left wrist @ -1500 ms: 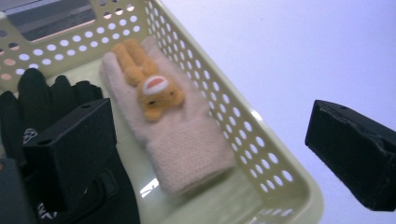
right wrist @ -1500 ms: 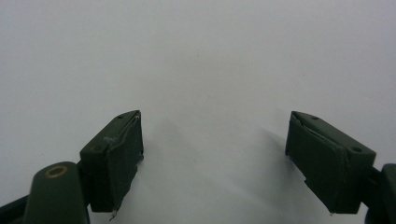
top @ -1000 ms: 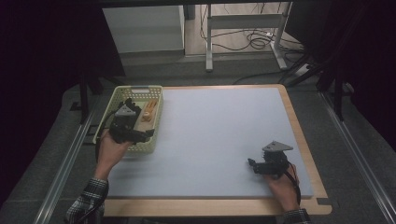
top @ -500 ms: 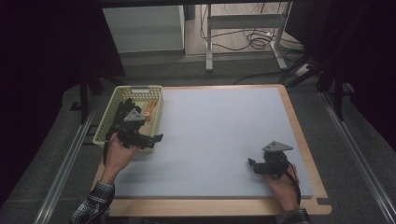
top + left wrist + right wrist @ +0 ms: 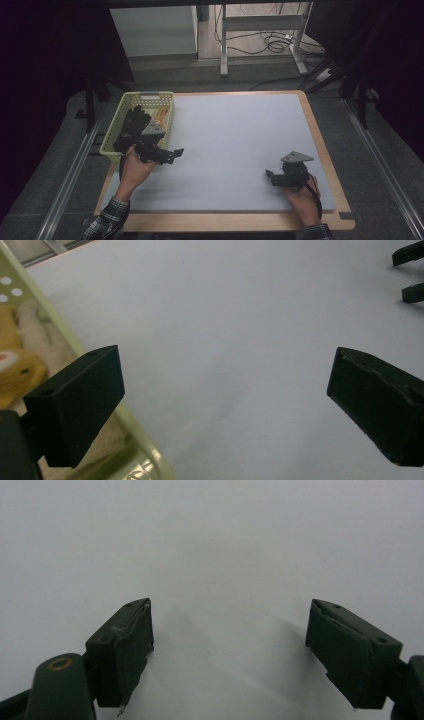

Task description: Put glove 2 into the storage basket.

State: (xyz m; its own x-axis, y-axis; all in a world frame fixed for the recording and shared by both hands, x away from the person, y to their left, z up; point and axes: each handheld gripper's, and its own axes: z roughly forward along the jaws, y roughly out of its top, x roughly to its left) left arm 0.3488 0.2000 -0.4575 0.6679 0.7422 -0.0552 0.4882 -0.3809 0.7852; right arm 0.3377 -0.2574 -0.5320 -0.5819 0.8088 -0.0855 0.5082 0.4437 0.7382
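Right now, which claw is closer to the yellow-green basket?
Left. The left claw hangs open just off the basket's near right corner, over the mat. The right claw rests open far across the mat, near the table's front right edge.

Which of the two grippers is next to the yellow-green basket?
The left gripper, held open just outside the basket at the mat's left edge. The right gripper, also open, rests far across the mat near the right edge.

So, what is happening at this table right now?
A person holds a gripper in each hand. The left gripper hovers open beside the yellow-green basket, which holds a yellow plush toy; nothing sits between its fingers. The right gripper rests open on the grey mat, also empty.
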